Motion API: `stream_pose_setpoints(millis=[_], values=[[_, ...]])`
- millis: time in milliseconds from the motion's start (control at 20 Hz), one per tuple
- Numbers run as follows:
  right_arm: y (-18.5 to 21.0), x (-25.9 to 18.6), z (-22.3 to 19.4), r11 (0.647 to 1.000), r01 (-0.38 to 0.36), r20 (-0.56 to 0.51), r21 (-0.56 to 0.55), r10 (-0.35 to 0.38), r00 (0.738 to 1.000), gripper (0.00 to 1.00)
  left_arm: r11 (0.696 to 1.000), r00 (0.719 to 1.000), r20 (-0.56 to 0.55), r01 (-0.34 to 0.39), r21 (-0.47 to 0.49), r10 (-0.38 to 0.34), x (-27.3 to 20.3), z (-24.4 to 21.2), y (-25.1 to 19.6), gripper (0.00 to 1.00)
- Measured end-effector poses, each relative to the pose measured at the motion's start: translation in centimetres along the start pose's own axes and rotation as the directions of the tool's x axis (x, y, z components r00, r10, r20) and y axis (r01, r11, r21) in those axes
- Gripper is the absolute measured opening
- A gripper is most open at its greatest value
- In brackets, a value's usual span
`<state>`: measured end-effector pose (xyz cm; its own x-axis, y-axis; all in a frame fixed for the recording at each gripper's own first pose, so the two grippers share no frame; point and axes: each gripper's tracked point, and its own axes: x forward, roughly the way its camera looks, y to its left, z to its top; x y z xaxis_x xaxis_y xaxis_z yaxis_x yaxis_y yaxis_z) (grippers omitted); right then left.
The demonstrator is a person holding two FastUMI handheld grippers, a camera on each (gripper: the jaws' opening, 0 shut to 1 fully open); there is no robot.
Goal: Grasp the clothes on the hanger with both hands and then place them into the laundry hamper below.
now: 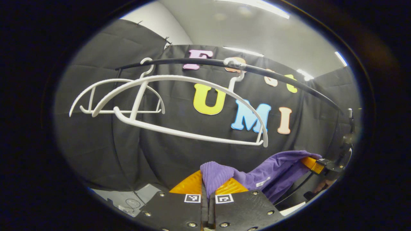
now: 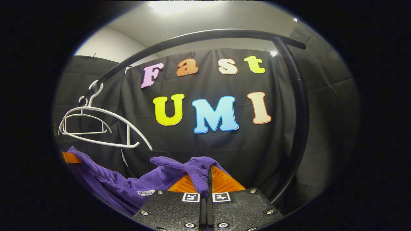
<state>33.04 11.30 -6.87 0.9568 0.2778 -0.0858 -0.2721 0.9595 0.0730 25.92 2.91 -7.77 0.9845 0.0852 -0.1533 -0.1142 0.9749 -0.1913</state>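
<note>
A purple ribbed garment (image 1: 257, 175) hangs stretched between both grippers, off the hangers and below them. My left gripper (image 1: 207, 187) is shut on one bunched end of it. My right gripper (image 2: 207, 179) is shut on the other end, the cloth (image 2: 135, 184) sagging away to the lower left. In the left gripper view the right gripper (image 1: 316, 163) shows at the far right, holding the cloth. Two bare white hangers (image 1: 179, 106) hang from the black rail (image 1: 282, 78) above.
The rail's black upright post (image 2: 300, 112) curves down on the right in the right gripper view. The two white hangers (image 2: 96, 126) hang at the left there. A patch of pale floor (image 1: 128, 199) lies at the lower left in the left gripper view.
</note>
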Motion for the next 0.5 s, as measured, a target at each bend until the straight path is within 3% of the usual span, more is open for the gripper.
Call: stream_pose_setpoints(millis=[250,300,350,400,450,500], values=[[1.8,-4.8,-0.8,0.997,0.077,-0.029,-0.011,-0.078,0.997,0.0,0.995,0.995,-0.023,0.101,0.012,-0.101,-3.2,-1.0,2.2,0.01],[2.5,-5.9,-0.9,0.995,0.1,-0.035,-0.014,-0.101,0.994,0.0,0.992,0.992,-0.031,0.125,0.028,-0.124,-3.8,-1.3,2.9,0.07],[3.1,-7.3,-1.1,0.992,0.125,-0.042,-0.012,-0.126,0.991,0.0,0.989,0.99,-0.027,0.142,0.049,-0.141,-4.5,-1.5,3.8,0.07],[4.0,-8.6,-1.3,0.99,0.141,-0.045,-0.006,-0.141,0.989,0.0,0.985,0.987,-0.029,0.16,0.06,-0.159,-5.1,-1.7,4.6,0.01],[4.9,-10.0,-1.4,0.988,0.155,-0.049,-0.008,-0.155,0.987,0.0,0.982,0.984,-0.035,0.179,0.058,-0.177,-5.8,-2.3,5.4,0.07],[5.7,-11.4,-1.8,0.985,0.169,-0.056,-0.018,-0.17,0.984,0.0,0.979,0.979,-0.044,0.199,0.047,-0.197,-6.4,-2.7,6.1,0.07]])
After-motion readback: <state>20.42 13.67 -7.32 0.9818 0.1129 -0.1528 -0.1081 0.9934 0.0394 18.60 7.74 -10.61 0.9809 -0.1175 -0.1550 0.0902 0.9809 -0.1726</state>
